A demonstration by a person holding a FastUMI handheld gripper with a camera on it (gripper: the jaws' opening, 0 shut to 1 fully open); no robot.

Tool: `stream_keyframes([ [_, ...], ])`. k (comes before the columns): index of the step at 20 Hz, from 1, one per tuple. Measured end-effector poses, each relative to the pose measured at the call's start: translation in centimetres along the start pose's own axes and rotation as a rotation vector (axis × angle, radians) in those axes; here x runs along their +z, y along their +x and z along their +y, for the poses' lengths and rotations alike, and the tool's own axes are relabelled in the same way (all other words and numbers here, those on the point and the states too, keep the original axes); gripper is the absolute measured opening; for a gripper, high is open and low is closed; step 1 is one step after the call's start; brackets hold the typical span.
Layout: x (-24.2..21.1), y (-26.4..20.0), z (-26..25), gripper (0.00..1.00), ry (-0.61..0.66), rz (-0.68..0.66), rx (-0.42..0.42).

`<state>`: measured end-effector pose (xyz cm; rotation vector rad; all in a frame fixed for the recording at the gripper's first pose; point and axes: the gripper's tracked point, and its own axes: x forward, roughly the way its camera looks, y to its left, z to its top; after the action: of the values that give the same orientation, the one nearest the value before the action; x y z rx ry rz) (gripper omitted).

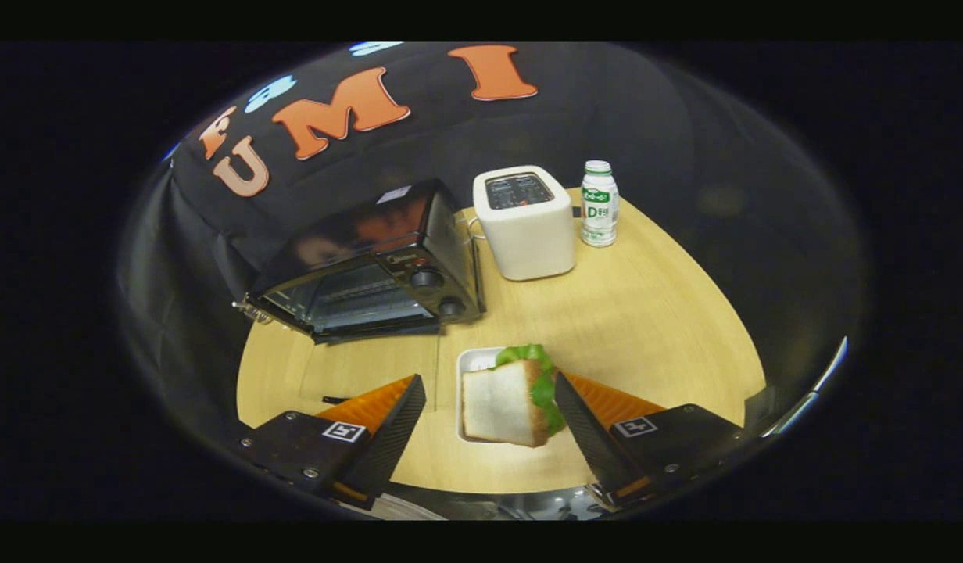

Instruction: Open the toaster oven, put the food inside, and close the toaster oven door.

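A sandwich (501, 403) of white bread with green lettuce sits on a small white tray (470, 361) between my fingers. Its lettuce side lies against the right finger (583, 422), and a wide gap separates it from the left finger (395, 422). My gripper (488, 381) is open. Beyond the left finger stands the black toaster oven (395, 234). Its glass door (372, 367) is folded down flat over the table, and the wire rack inside shows. I cannot tell whether the sandwich rests fully on the tray or is slightly raised.
A white pop-up toaster (528, 227) stands to the right of the oven, with a small green-capped bottle (599, 203) beside it. The round wooden table (653, 320) has bare surface ahead of the right finger. Black cloth hangs behind.
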<state>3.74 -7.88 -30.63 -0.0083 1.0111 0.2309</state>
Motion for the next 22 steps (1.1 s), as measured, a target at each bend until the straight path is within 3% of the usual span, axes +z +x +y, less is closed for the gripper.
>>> stream_keyframes([
  [8,-4.4,3.7,-2.1,0.99,0.037,0.278,0.121],
  [12,-4.7,5.5,-2.7,0.99,0.068,0.317,0.135],
  [14,-4.8,6.0,-2.4,0.89,0.103,0.330,0.164],
  [17,-5.0,6.3,-1.4,0.60,0.148,0.351,0.218],
  [19,-4.4,5.8,-0.8,0.48,0.177,0.335,0.255],
  [22,-3.5,5.1,-1.0,0.35,0.214,0.286,0.235],
])
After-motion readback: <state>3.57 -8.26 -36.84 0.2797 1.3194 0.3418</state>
